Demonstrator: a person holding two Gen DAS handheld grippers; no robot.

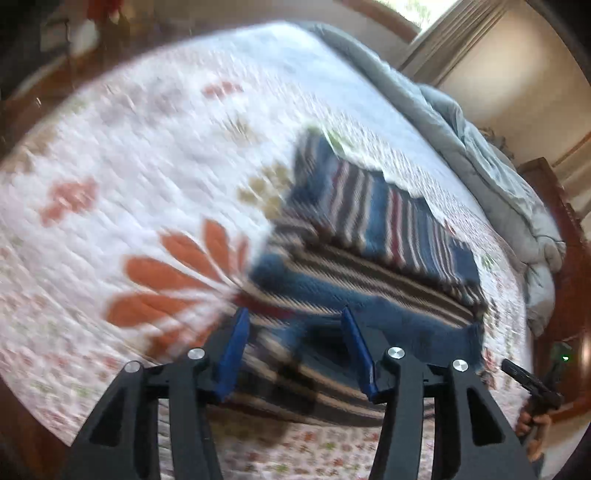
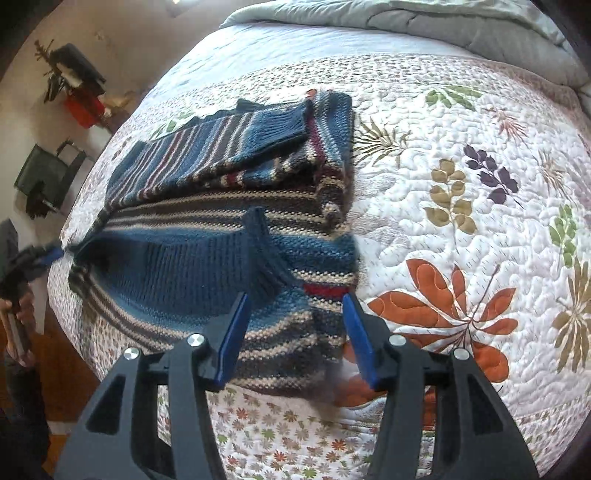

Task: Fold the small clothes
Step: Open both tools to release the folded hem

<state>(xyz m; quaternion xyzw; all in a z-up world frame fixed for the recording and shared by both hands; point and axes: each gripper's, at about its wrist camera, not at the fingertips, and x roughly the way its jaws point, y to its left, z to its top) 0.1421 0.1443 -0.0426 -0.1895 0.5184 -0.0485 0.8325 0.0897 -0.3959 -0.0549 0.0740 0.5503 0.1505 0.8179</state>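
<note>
Both pairs of jaws stand wide apart with nothing between the blue pads. From its own wrist view, the left gripper hangs just above the near part of the sweater, its fingers spread over blue and striped knit; that picture is smeared by blur, so whether the tips touch the wool cannot be told. The right gripper hovers over the sweater near the bed's front edge, one pad over the blue panel and the other at the garment's right edge, beside a large orange flower on the quilt.

Lying on the quilt, the sweater is partly folded: a sleeve lies slantwise across the upper body, and the right side is doubled over into a thick striped stack. Its ribbed V collar sits on the blue panel, just ahead of the right gripper's tips. The garment reaches from near the front edge back toward the middle of the bed.

In the right wrist view the left gripper shows at the sweater's left corner, close to the bed's left edge, with a hand behind it. In the left wrist view the right gripper's black body and the hand holding it appear at the far right margin. A grey duvet is bunched along the bed's far edge.
</note>
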